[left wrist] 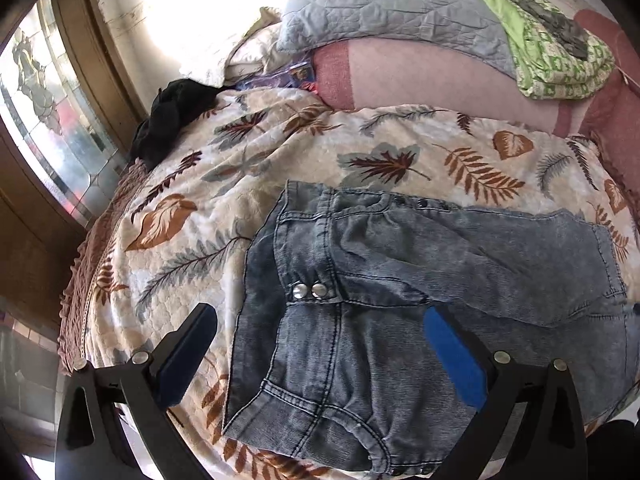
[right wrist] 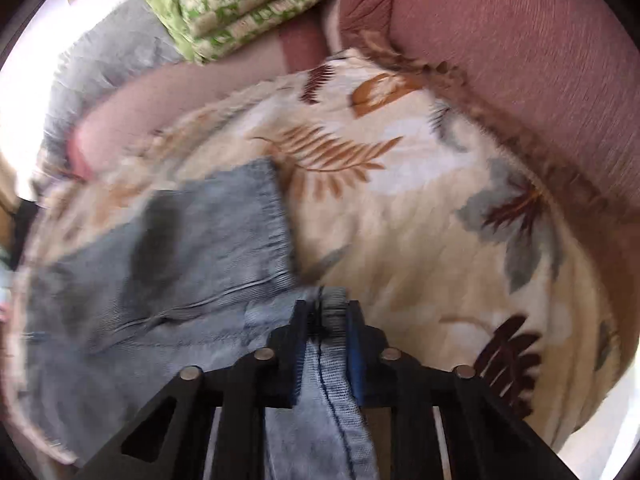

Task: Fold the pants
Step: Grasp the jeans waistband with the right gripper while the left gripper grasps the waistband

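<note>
Pants [left wrist: 400, 280] lie flat on the bed's leaf blanket [left wrist: 192, 216]. Right claw [right wrist: 326, 320] is clamped on a hem edge; left claw [left wrist: 320, 344] hangs apart over the waistband, holding nothing. Risk: thin pinch slips, or one-sided lift skews the fold.

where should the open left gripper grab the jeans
The waistband by the two snap buttons, coming down from above: the jeans lie flat there between the left gripper's open fingers, while the right gripper pinches the leg hem.
</note>
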A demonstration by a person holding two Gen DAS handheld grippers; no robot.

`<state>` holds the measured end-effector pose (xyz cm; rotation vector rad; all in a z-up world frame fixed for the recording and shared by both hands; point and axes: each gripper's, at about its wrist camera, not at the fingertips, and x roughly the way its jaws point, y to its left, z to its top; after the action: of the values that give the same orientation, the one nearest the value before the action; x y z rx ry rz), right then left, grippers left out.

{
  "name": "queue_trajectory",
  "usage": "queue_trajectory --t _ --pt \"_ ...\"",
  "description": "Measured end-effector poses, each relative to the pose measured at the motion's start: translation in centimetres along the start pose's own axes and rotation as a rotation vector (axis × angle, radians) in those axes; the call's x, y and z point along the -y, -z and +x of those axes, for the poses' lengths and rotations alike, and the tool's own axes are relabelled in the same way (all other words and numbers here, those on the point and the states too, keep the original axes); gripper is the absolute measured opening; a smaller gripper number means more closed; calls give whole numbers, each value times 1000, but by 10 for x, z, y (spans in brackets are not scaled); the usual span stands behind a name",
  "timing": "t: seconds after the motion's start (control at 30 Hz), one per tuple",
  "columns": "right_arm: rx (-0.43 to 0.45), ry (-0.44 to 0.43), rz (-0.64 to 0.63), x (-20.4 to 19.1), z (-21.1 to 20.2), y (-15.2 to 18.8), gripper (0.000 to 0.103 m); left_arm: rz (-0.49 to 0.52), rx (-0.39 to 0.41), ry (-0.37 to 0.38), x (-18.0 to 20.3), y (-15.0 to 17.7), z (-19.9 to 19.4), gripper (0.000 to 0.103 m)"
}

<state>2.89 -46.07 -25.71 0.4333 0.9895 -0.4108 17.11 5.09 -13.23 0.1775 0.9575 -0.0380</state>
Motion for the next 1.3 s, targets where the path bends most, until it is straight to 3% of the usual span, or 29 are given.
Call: queue_trajectory --t 0.07,0.2,0.27,0.33,0.53,0.67,0.83,1.0,1.17,1.2,1.3 --pt "-76 2 15 1 23 1 21 -11 -11 -22 -7 1 8 103" --pt "-15 -41 101 14 4 -10 30 -27 -30 -80 -29 -4 23 103" --pt "48 -92 126 14 -10 -20 52 -45 -24 -109 -43 -13 31 103" --pt "70 -123 136 6 -18 -34 62 -65 -15 -137 -58 -24 38 103" --pt "142 -244 138 -38 -29 -70 62 -137 -57 -132 -92 -69 81 103" --pt "179 -281 175 -65 -23 -77 62 -150 -116 -95 -92 -98 118 103" --pt "143 -298 147 -88 -4 -81 62 -171 -197 -40 -80 -121 163 103" --pt "165 -277 162 -78 10 -81 62 -204 -245 16 -71 -140 197 103" --pt "157 -267 205 -56 23 -83 62 -165 -296 3 -53 -148 229 102" --pt "155 -264 210 -53 25 -83 62 -157 -309 3 -50 -149 235 98" --pt "153 -257 223 -46 30 -82 62 -153 -361 24 -43 -144 251 63"
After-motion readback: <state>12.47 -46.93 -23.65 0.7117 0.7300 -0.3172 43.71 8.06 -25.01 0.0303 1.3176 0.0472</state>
